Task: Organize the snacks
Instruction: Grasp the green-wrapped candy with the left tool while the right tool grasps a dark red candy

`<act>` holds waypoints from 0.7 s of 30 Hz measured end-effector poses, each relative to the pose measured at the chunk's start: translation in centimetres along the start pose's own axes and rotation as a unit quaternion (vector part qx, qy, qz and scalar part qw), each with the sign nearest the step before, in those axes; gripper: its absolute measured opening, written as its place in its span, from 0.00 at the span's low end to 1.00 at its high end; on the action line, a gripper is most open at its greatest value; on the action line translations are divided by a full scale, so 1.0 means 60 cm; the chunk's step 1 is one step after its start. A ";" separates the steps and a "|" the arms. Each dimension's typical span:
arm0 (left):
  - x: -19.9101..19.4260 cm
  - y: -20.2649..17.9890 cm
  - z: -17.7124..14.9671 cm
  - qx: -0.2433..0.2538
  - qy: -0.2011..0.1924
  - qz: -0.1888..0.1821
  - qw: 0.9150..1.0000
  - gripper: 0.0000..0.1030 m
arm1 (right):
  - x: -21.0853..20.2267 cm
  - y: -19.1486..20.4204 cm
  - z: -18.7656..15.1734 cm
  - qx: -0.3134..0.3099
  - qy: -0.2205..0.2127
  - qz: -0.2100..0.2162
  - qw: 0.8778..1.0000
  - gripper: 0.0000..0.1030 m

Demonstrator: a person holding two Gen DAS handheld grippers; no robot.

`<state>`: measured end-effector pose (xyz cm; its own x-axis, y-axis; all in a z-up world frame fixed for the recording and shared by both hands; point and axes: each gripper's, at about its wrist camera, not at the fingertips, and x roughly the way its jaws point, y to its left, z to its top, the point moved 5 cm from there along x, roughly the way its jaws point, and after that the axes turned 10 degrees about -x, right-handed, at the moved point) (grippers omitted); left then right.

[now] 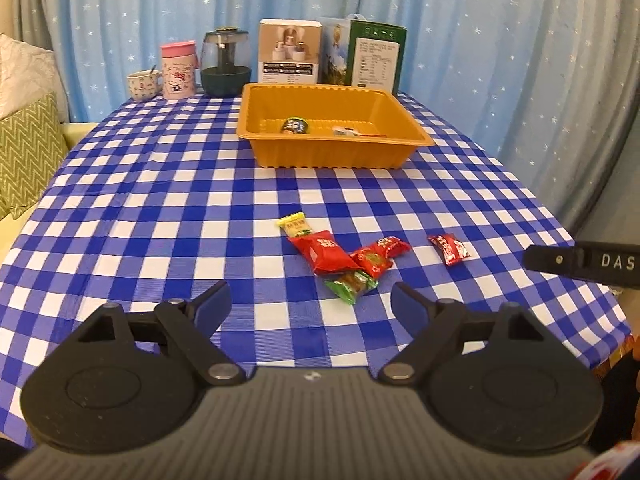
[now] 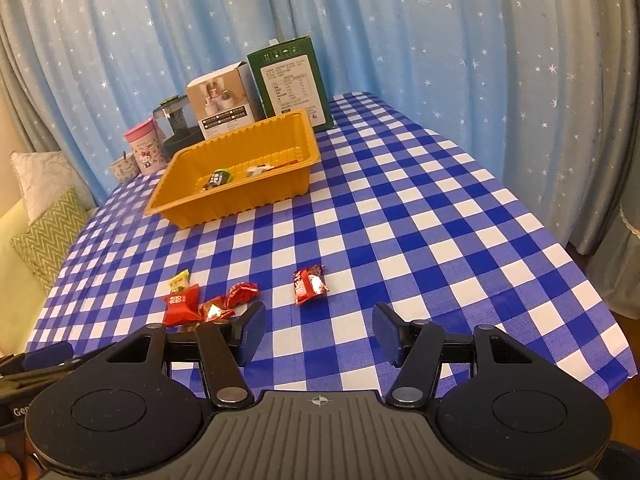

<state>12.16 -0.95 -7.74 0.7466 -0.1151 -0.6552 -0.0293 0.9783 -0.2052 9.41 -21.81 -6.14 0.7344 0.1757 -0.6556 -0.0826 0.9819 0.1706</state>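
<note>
Snack packets lie in a loose cluster on the blue-and-white checked tablecloth (image 1: 160,208), toward the near end of the table: farthest left a yellow-topped packet (image 1: 295,226), then a large red packet (image 1: 323,255) overlapping it, a green packet (image 1: 352,285) just in front, and two smaller red packets (image 1: 371,261) (image 1: 390,246) touching each other; a single red-and-silver packet (image 1: 449,249) sits apart to the right with bare cloth between it and the cluster. The left gripper (image 1: 312,308) hangs above the near cloth with its jaws spread wide and nothing between them, the green packet just beyond its fingertips. From the right wrist view the right gripper (image 2: 319,330) is likewise spread and empty, and the lone red-and-silver packet (image 2: 310,284) lies just ahead of the gap between its fingers. An orange plastic tray (image 1: 256,130) stands well beyond the packets toward the far end, with a wide stretch of uncovered cloth between; a dark round packet (image 1: 294,125) and a few small wrappers (image 1: 352,132) rest on its floor. Behind the tray, along the far edge, run a small cup (image 1: 142,85), a pink Hello Kitty mug (image 1: 179,70), a dark jar (image 1: 226,63), a white box (image 1: 289,52) and a green box (image 1: 376,59). The table's right edge drops off close to the lone packet, and star-printed blue curtains (image 1: 500,40) hang beyond it.
</note>
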 end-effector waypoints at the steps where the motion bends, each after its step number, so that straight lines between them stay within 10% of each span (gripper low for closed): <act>1: 0.002 -0.001 -0.001 0.002 0.001 -0.002 1.000 0.82 | 0.000 0.000 0.000 -0.001 0.001 0.001 1.000 0.57; 21: 0.135 -0.017 -0.019 0.094 0.064 -0.038 0.993 0.54 | 0.075 -0.012 -0.015 -0.010 0.030 -0.008 0.999 0.57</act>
<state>17.48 -3.10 -13.68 0.6511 -0.1997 -0.7322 0.1580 0.9793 -0.1266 12.20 -21.64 -9.88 0.6942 0.1640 -0.7009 -0.0856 0.9856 0.1457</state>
